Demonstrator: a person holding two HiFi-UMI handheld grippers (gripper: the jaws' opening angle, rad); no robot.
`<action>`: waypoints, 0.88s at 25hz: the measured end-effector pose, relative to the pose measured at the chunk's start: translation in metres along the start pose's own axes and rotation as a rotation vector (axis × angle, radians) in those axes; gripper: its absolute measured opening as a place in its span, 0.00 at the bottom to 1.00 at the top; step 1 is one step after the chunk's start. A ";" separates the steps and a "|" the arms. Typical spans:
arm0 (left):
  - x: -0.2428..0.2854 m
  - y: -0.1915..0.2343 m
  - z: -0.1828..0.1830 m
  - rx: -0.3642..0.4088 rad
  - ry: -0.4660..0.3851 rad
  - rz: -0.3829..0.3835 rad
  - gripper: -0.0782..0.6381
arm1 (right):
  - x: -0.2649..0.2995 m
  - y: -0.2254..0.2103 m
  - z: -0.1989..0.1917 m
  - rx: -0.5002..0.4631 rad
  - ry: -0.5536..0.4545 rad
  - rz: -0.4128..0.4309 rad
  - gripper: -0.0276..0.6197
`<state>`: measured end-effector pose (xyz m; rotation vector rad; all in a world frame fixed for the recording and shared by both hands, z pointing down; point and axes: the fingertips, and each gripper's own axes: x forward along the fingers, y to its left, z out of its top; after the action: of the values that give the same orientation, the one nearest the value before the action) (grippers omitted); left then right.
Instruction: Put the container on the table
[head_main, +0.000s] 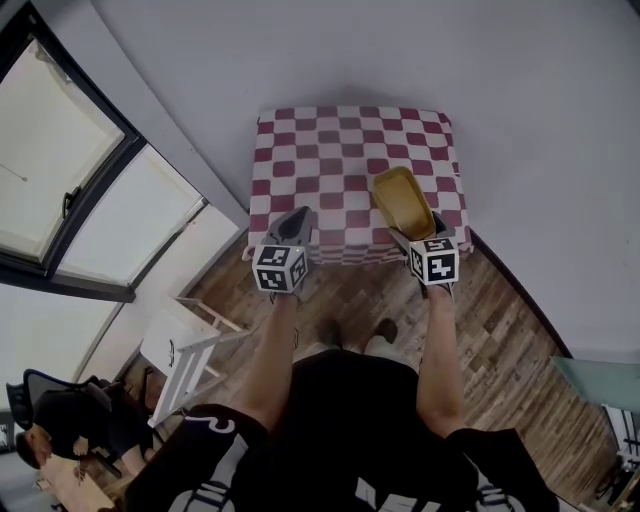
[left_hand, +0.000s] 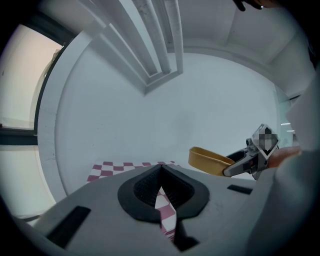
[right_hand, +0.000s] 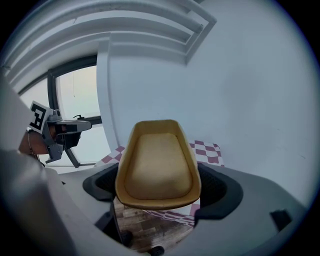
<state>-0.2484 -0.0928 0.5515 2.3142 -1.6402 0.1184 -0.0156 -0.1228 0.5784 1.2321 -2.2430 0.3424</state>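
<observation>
A yellow oval container (head_main: 403, 200) hangs tilted over the near right part of the small table (head_main: 330, 160), which has a red and white checked cloth. My right gripper (head_main: 418, 230) is shut on the container's near end; in the right gripper view the container (right_hand: 157, 165) fills the space between the dark pads (right_hand: 220, 187). My left gripper (head_main: 292, 225) is at the table's near left edge, shut and holding nothing; its tips (left_hand: 161, 170) meet over the cloth (left_hand: 115, 169). From there the container (left_hand: 209, 161) shows at the right.
The table stands against a white wall. A large window runs along the left. A white stool (head_main: 185, 345) stands on the wooden floor (head_main: 500, 310) near my left leg. Another person (head_main: 60, 420) sits at the lower left. A glass surface (head_main: 600, 385) is at the right.
</observation>
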 end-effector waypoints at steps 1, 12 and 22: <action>0.002 -0.003 0.000 0.002 0.003 0.004 0.14 | 0.000 -0.003 -0.002 -0.001 0.003 0.006 0.78; 0.025 -0.061 -0.003 0.041 0.033 0.018 0.14 | -0.014 -0.054 -0.016 0.020 -0.010 0.043 0.78; 0.045 -0.110 -0.002 0.085 0.052 0.022 0.14 | -0.033 -0.099 -0.033 0.052 -0.029 0.056 0.78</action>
<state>-0.1303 -0.0997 0.5431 2.3345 -1.6656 0.2562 0.0927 -0.1390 0.5819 1.2094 -2.3099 0.4095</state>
